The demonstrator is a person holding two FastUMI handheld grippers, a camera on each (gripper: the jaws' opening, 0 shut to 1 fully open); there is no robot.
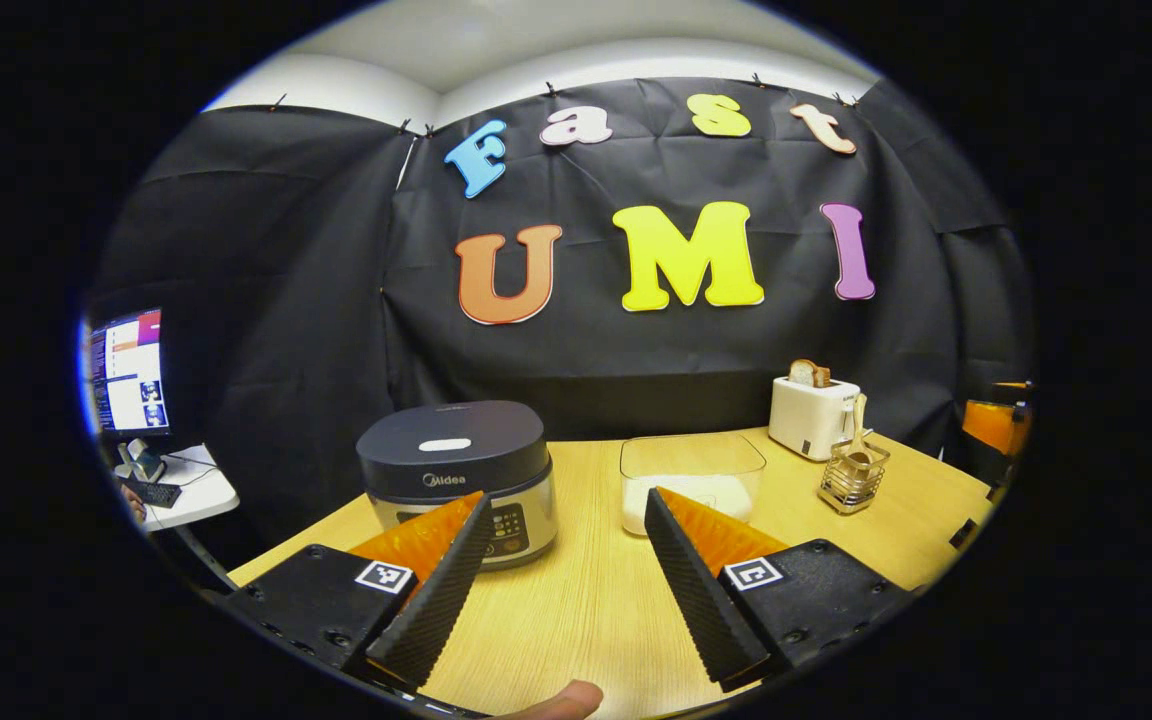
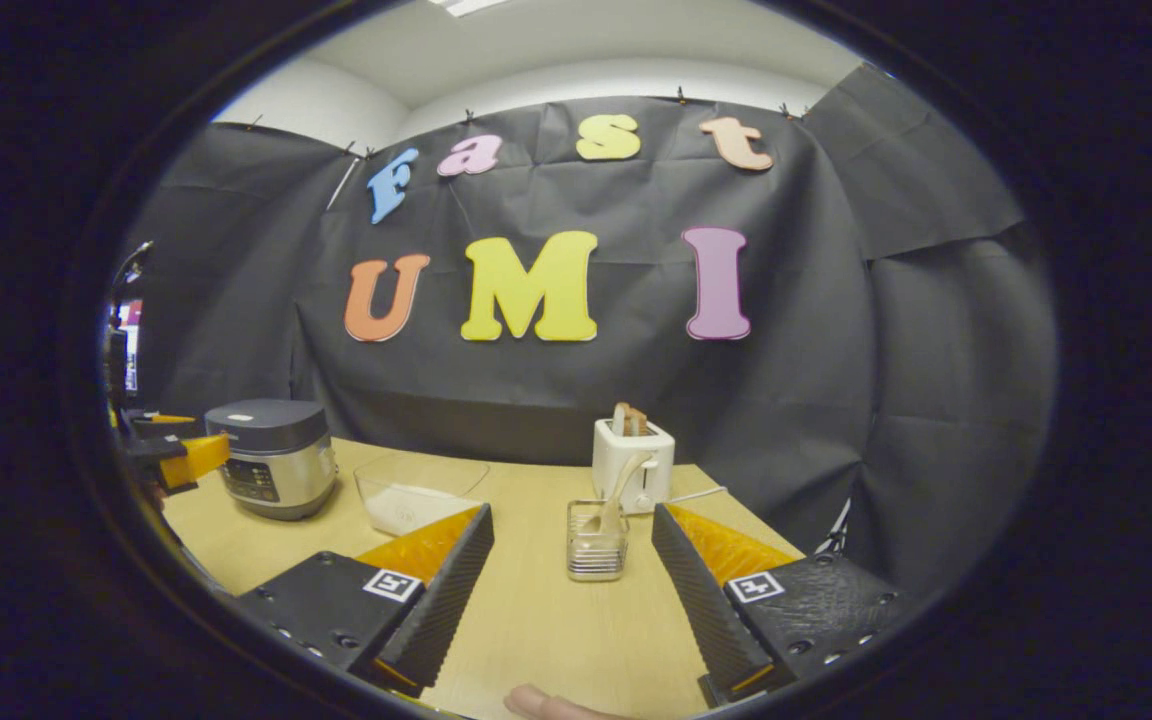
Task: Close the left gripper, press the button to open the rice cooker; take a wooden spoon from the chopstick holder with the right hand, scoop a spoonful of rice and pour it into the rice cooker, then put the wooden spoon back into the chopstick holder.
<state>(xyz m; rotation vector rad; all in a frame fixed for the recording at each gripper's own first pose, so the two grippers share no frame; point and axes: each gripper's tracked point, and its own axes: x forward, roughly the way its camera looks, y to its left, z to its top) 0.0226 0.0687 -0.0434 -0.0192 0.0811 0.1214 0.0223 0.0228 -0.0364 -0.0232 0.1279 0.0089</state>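
I see the rice cooker (image 1: 454, 478) lid down left of centre; wooden spoon (image 2: 618, 492) in the chopstick holder (image 2: 597, 541); both the left gripper (image 1: 568, 520) and right gripper (image 2: 572, 535) spread; fits start or finish.

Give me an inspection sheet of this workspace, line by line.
Surface: wooden table, bare in front of both tongs.
Job's things: rice cooker lid shut; clear rice container; wooden spoon upright in wire chopstick holder.
Clutter: toaster with bread in its slot.
Grippers: left tongs open, holding nothing; right tongs open, facing the holder.
Cables: white cord by the toaster.
Surroundings: black cloth wall; monitor on a side desk.
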